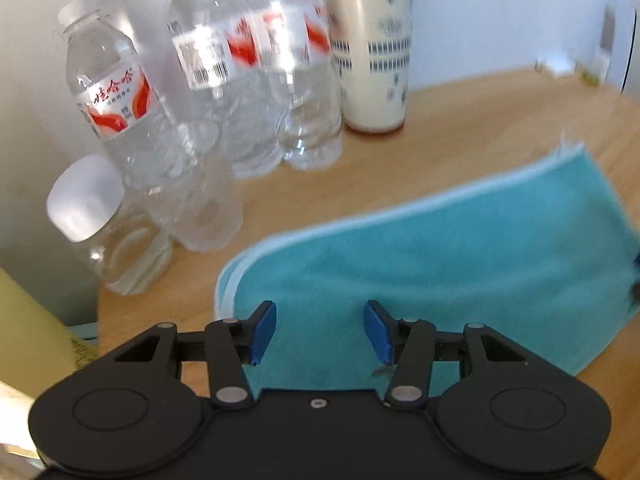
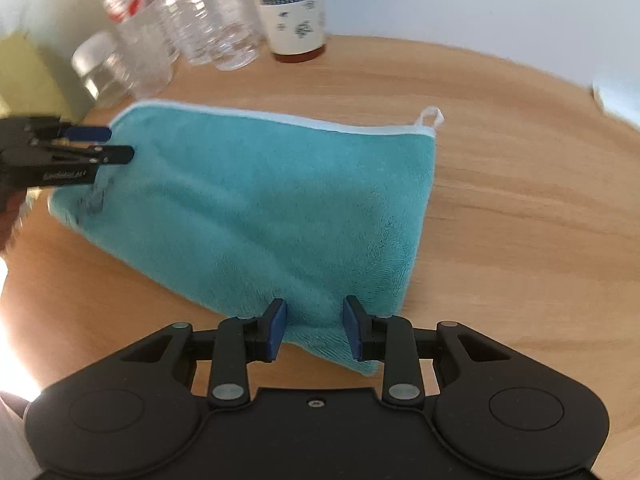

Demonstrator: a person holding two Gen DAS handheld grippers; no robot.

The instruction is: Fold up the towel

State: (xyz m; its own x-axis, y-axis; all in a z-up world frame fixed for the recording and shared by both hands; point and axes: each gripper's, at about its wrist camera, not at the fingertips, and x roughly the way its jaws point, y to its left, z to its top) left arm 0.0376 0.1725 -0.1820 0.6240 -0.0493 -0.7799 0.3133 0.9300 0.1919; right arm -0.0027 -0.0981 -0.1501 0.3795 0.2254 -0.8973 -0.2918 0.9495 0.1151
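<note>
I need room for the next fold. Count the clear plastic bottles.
5, in a cluster by the wall: capped bottle, two blurred bottles and, a bottle in front, and one tilted nearest. Others may hide behind them.

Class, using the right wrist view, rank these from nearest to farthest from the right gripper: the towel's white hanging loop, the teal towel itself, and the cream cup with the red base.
1. Teal towel: its near corner lies between the open jaws of the right gripper.
2. White hanging loop: at the towel's far right corner.
3. Cream cup: at the table's back edge, beside the bottles.
</note>
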